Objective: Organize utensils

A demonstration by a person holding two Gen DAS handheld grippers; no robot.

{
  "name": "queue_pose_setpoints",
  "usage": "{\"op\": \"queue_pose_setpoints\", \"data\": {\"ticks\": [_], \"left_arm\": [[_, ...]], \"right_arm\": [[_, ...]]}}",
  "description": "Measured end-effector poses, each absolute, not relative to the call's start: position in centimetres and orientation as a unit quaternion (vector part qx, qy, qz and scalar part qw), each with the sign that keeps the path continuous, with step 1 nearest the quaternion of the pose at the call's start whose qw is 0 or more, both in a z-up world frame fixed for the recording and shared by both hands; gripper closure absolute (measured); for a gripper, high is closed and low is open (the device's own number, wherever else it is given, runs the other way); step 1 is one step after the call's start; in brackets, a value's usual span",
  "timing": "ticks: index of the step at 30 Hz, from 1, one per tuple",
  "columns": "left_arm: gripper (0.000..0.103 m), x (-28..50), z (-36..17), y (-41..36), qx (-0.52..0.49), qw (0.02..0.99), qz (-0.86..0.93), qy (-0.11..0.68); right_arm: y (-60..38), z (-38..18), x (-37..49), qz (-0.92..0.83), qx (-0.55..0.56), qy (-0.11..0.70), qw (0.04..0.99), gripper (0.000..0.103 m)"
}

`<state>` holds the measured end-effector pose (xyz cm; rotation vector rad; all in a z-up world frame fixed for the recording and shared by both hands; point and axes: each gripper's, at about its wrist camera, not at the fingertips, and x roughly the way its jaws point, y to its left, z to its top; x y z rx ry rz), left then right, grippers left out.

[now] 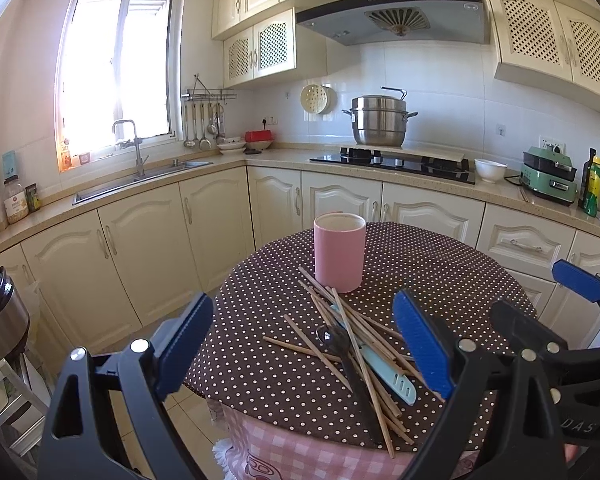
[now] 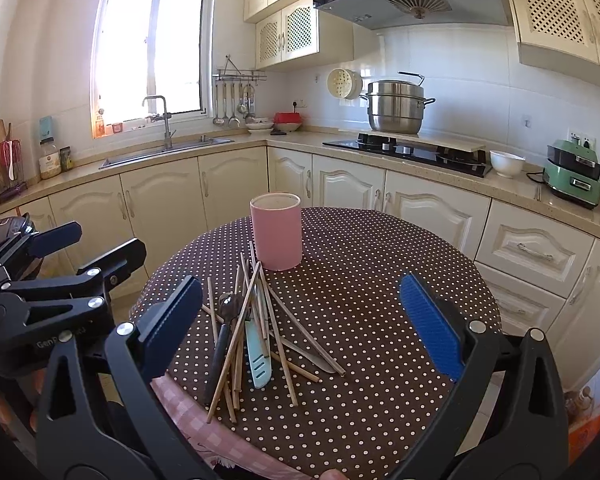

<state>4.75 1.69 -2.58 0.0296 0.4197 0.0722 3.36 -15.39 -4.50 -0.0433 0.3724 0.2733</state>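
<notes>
Chopsticks (image 2: 278, 332) heaped with perhaps a spoon (image 2: 229, 305) beside pink holder (image 2: 276, 236), both grippers (image 1: 305, 344) (image 2: 300, 320) spread wide, empty.

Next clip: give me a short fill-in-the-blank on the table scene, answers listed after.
1. The holder standing behind the utensil pile is coloured ____.
2. The chopsticks lie on the polka-dot tablecloth, not in the ____.
3. Both the left gripper and the right gripper have their jaws ____.

Missing words: pink; holder; open
</notes>
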Motion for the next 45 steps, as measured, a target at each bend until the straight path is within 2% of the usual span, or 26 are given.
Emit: {"op": "queue_pose_setpoints", "data": {"ticks": [5,15,22,23,24,26,29,34,36,40,42,45], "left_arm": [[0.013,6.6,-3.8,1.8,0.010,0.969,0.027,0.247],[0.013,12.9,-8.7,2.4,-0.017,0.921,-0.009,0.390],[0.014,15.9,-11.8,3.0,-0.050,0.890,-0.031,0.452],[0.017,16.2,-12.0,3.0,-0.049,0.887,-0.028,0.458],[0.027,16.5,-12.4,2.9,-0.050,0.884,-0.028,0.464],[0.038,17.3,-13.0,3.0,-0.061,0.877,-0.034,0.475],[0.044,18.4,-14.2,3.1,-0.073,0.864,-0.034,0.497],[0.045,19.6,-15.2,2.7,-0.077,0.855,-0.035,0.512],[0.057,20.2,-15.6,2.7,-0.084,0.851,-0.037,0.517],[0.062,20.6,-15.8,2.8,-0.104,0.845,-0.051,0.522],[0.071,20.7,-15.9,2.6,-0.108,0.844,-0.059,0.522],[0.072,20.9,-15.8,2.3,-0.106,0.843,-0.065,0.524]], "right_arm": [[-15.4,-5.4,4.8,0.140,-0.027,0.202,0.969,0.006],[-16.7,-8.0,9.7,0.119,-0.040,0.257,0.958,0.006],[-17.7,-10.1,12.7,0.131,-0.036,0.303,0.943,0.006],[-17.8,-10.4,13.0,0.135,-0.033,0.310,0.941,0.008],[-17.9,-10.6,13.4,0.138,-0.033,0.315,0.939,0.009],[-17.9,-11.1,13.9,0.142,-0.035,0.322,0.935,0.010],[-17.9,-11.6,14.6,0.149,-0.032,0.331,0.931,0.011],[-17.6,-12.1,15.4,0.162,-0.033,0.339,0.926,0.011],[-17.5,-12.2,15.8,0.166,-0.032,0.343,0.924,0.011],[-17.1,-12.3,16.2,0.173,-0.033,0.350,0.920,0.011],[-16.9,-12.4,16.4,0.175,-0.037,0.353,0.918,0.011],[-16.6,-12.6,17.0,0.182,-0.037,0.362,0.914,0.011]]}}
